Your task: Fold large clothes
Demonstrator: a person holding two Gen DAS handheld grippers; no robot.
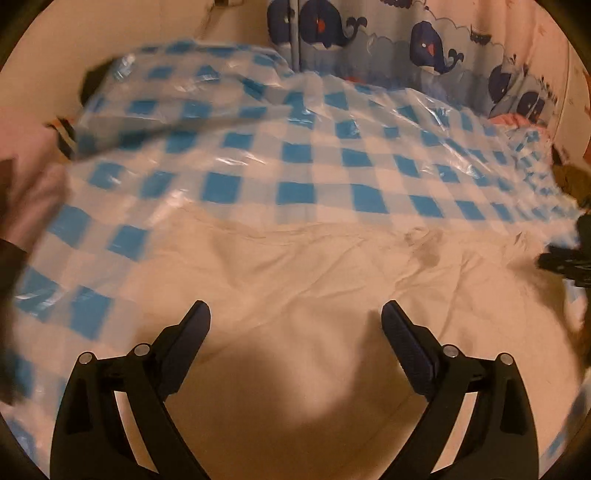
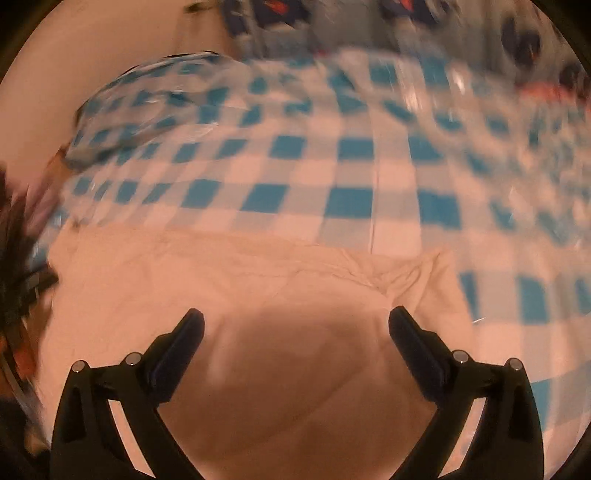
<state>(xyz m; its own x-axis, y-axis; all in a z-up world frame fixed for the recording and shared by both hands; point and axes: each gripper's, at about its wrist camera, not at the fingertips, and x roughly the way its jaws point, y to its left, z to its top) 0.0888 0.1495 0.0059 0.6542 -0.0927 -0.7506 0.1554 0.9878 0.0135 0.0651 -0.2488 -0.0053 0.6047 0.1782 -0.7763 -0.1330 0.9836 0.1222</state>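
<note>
**Both grippers wide over the pale garment, nothing held**

Left wrist view: left gripper (image 1: 295, 314), black w/ two dark ribbed pads, jaws spread wide, nothing btwn them. Directly under it lies the large cream-coloured cloth garment (image 1: 295, 266), spread flat w/ shallow creases and a small puckered wrinkle at approx 2 o'clock from the gripper. The pads don't visibly press on the fabric; a soft gripper shadow falls on the cloth btwn the fingers. The garment rests on a glossy blue-and-white checked plastic sheet (image 1: 295, 155), which fills the 10 to 2 o'clock band of the view and bunches up in a crumpled fold at 10 o'clock. Beyond it, at 12 to 1 o'clock, hangs a pale curtain printed w/ dark-blue whales (image 1: 424, 40). A dark blurred shape at 3 o'clock, at the view's edge; can't tell what it is.

Right wrist view, heavily blurred: right gripper (image 2: 295, 321), same black build, jaws also spread wide and empty. The cream garment (image 2: 258, 288) sits below and ahead of it, its right-hand edge ending at approx 2 o'clock, where the checked sheet (image 2: 351, 177) shows again. The sheet runs from 10 to 3 o'clock. Whale curtain (image 2: 406, 22) smeared at 12 o'clock. Dark blurry mass at 9 o'clock, not identifiable.
</note>
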